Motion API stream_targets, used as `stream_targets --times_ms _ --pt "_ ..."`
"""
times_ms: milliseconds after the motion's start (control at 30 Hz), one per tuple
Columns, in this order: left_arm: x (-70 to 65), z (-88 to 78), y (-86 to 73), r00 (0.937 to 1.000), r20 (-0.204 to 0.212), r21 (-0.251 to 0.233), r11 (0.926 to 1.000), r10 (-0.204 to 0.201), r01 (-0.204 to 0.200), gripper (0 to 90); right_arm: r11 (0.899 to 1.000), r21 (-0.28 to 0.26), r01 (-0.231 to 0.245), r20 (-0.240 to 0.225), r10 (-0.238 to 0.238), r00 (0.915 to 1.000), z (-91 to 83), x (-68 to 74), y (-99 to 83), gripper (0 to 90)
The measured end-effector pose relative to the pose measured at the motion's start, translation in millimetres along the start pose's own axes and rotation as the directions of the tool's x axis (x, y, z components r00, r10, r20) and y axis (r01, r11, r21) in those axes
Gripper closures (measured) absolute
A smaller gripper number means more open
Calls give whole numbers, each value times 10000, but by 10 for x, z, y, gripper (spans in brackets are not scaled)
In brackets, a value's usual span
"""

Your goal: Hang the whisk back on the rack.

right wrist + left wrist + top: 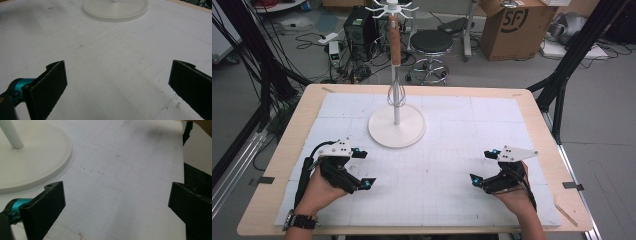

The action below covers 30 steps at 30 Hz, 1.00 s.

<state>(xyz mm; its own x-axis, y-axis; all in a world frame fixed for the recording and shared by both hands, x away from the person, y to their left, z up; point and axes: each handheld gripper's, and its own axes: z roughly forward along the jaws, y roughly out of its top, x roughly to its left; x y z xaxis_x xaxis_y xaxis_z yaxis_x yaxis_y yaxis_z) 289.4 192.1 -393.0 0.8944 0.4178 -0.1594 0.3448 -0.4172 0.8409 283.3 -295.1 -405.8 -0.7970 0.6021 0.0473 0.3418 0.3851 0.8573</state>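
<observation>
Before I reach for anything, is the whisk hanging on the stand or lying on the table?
Hanging. The whisk hangs upright beside the stand pole, its wire end clear above the round base.

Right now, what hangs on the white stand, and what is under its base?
A wire whisk hangs on the stand. Its round base rests on the white gridded mat; the mat beneath the base is covered.

Only the white stand with its hanging whisk blocks the mat's far middle.
</observation>
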Motion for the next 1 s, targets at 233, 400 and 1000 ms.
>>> stream_targets --times_ms 233,400,1000 --pt "-10 -11 0 10000 21 -58 10000 34 -34 16 9999 116 26 -48 -25 10000 21 19 -2 6" --pt "-11 -42 -12 10000 -35 -134 9999 65 -65 16 10000 57 35 -51 -35 10000 16 20 1 5" --pt "14 -13 -59 9999 -137 77 10000 -1 2 16 10000 67 32 -65 -31 10000 40 10 6 6"
